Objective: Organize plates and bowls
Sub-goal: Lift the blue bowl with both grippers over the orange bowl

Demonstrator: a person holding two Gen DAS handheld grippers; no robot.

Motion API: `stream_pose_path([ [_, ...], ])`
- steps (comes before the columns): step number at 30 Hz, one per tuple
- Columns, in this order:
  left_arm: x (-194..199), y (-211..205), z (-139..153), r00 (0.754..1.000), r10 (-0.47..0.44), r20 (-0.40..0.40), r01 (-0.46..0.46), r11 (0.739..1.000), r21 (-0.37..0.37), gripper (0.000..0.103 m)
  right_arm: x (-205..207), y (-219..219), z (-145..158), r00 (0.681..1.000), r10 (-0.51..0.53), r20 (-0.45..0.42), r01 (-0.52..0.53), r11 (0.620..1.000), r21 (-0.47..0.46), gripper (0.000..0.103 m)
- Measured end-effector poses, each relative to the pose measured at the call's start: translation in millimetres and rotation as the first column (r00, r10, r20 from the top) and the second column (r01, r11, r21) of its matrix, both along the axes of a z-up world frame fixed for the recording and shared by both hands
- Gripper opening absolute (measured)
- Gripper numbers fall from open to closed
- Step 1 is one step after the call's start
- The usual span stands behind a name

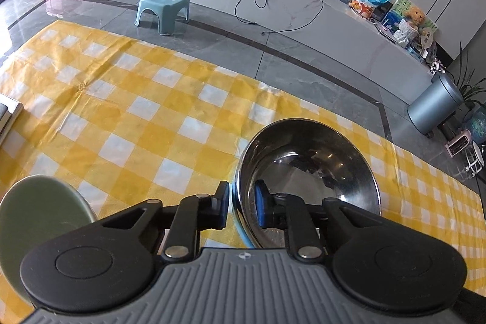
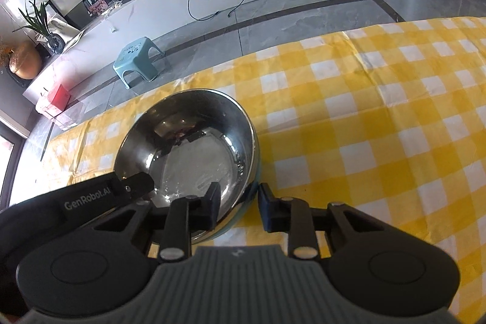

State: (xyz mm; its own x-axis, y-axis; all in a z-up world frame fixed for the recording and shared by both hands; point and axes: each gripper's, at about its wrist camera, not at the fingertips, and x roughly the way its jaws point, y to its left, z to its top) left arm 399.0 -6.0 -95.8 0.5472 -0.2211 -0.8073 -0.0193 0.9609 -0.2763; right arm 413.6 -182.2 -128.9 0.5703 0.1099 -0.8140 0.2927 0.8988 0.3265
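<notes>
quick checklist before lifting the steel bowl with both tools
1. Left tool straddles the rim of the shiny round steel bowl: ok.
2. Left pads pressing the wall: cannot tell.
3. Right tool straddles the opposite rim: ok.
4. Right pads closed on the wall: not ok, outer pad stands clear.
5. Pale green round plate clear of the bowl: ok.
6. Yellow checked tablecloth free of the bowl: cannot tell.

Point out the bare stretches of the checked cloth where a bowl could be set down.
Left wrist view: the yellow checked cloth lies bare beyond the green plate and left of the steel bowl. Right wrist view: bare cloth right of the bowl out to the far edge. It is crowded at the bowl's near rim, where the left gripper and right gripper straddle it.
</notes>
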Motion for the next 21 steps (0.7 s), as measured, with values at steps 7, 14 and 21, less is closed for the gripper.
stream_pose_path([
  [7,-2.1,-4.4,0.7,1.000,-0.011,-0.005,0.011,0.999,0.035,0.010,3.3,-0.4,-2.9,1.000,-0.019,-0.010,0.019,1.000,0.001,0.022],
  [14,-29.9,0.2,25.7,1.000,-0.012,0.023,0.012,1.000,0.020,0.010,-22.9,-2.1,14.2,1.000,-0.011,0.017,0.011,1.000,0.012,0.020],
  [21,-82.4,2.1,63.2,0.998,-0.011,0.064,0.010,1.000,0.014,0.010,-77.9,-4.1,46.5,0.998,-0.010,0.057,0.008,0.999,0.034,0.020],
])
